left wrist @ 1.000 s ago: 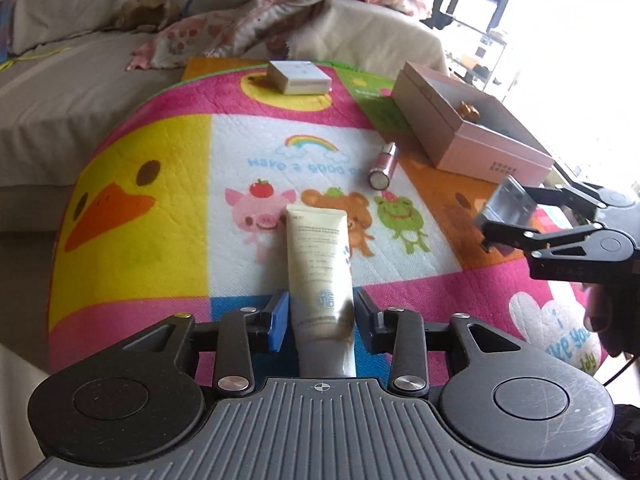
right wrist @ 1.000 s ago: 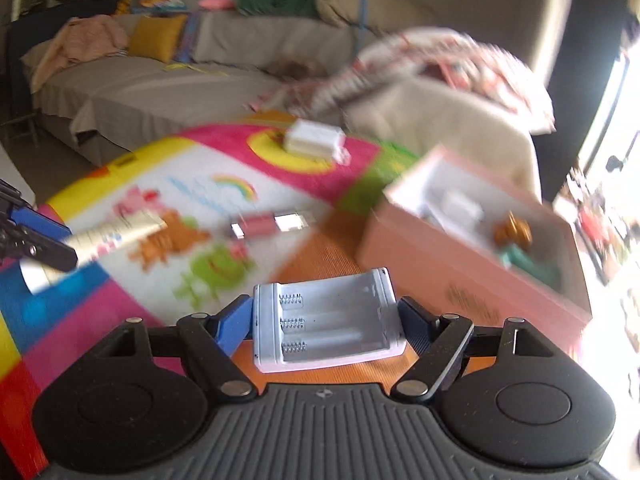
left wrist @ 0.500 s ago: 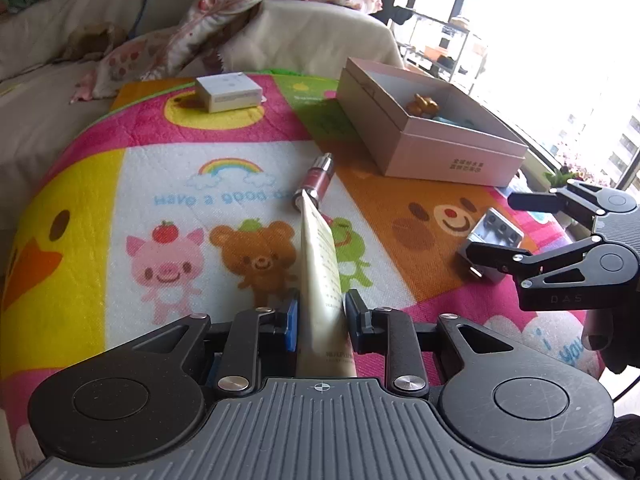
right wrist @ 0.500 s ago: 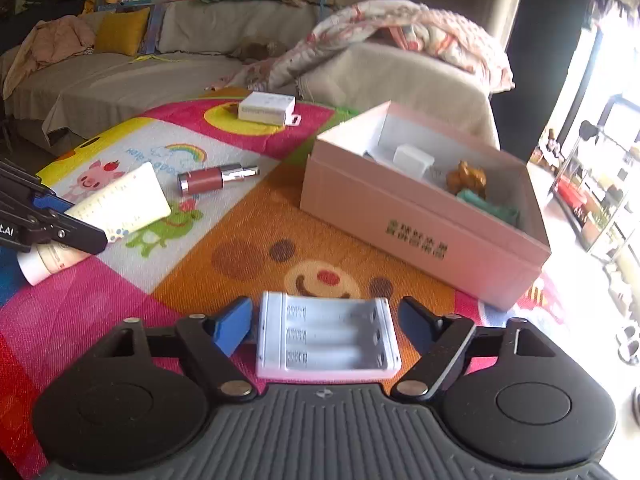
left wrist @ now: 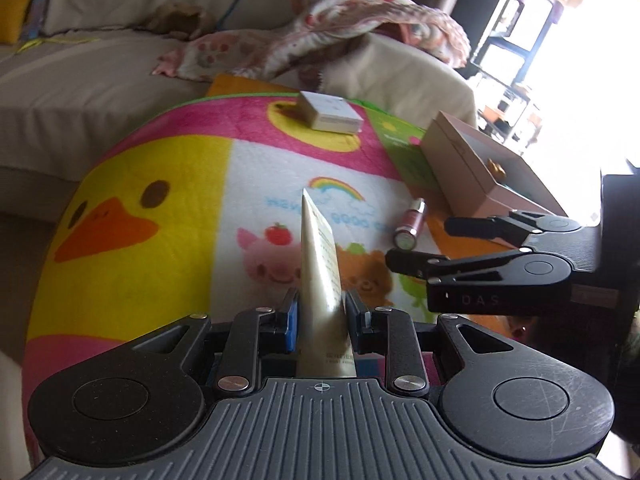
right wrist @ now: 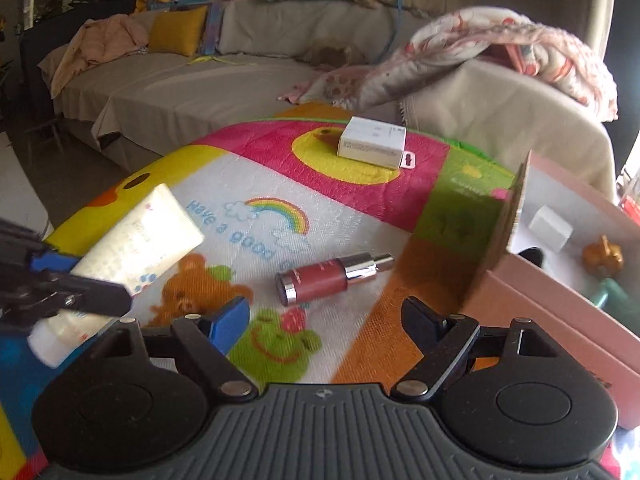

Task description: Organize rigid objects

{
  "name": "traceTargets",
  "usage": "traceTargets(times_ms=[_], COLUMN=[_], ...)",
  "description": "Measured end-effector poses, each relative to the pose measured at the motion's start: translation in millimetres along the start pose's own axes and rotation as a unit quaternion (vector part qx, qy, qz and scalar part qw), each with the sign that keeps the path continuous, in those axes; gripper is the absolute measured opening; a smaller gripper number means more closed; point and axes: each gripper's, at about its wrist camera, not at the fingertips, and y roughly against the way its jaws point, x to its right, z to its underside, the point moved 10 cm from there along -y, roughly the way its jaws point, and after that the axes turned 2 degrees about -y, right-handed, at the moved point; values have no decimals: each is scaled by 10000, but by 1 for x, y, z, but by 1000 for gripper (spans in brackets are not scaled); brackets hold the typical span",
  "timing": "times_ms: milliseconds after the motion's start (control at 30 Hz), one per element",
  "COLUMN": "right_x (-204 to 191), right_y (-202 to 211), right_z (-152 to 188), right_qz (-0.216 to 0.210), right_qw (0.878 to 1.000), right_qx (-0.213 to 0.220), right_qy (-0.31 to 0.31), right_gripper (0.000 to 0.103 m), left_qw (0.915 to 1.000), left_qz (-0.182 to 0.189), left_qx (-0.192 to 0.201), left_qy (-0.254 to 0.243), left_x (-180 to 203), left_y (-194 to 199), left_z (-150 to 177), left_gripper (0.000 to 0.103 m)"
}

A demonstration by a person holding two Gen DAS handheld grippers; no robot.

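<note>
The right tongs, which half a second earlier had framed a white battery holder, stood wide apart with nothing between them. Just ahead of them lay the dark-red lipstick tube on the cartoon blanket, with the open pink box to their right. The left tongs stayed clamped on the cream tube, turned edge-up. Farther off sat the small white box.
</note>
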Motion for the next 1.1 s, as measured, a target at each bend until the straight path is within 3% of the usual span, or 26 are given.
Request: traceTargets(times_ms=[200,467,667,833,867,1000,1100], right_x=[-20,-1,-8,-4,-3,-1,3], right_y=[-6,-7,-27,-38,-38,-31,-20], right_z=[-9,-19,-30,-38,-37,-30,-21], right_qz=[-648,35,-108,-510,-568,-741,-654], right_qw=[9977,9992,9958,9966,9969,9965,9972], right_qx=[39,257,49,-127,-155,-274,-365], right_qy=[-198,307,913,632,526,275,26], right_gripper=[84,84,86,88,85,50,49], left_qw=[9996,9991,9986,9983,9983,9982,9980], left_qz=[34,236,303,346,353,394,479], left_qx=[112,126,138,167,169,163,140], left_qy=[262,335,400,439,443,432,376], left_x=[-16,-13,-14,-15,-15,-15,-11], left_y=[3,1,2,3,4,3,2], left_z=[-4,-1,1,3,4,3,3], left_gripper=[27,27,27,27,27,27,27])
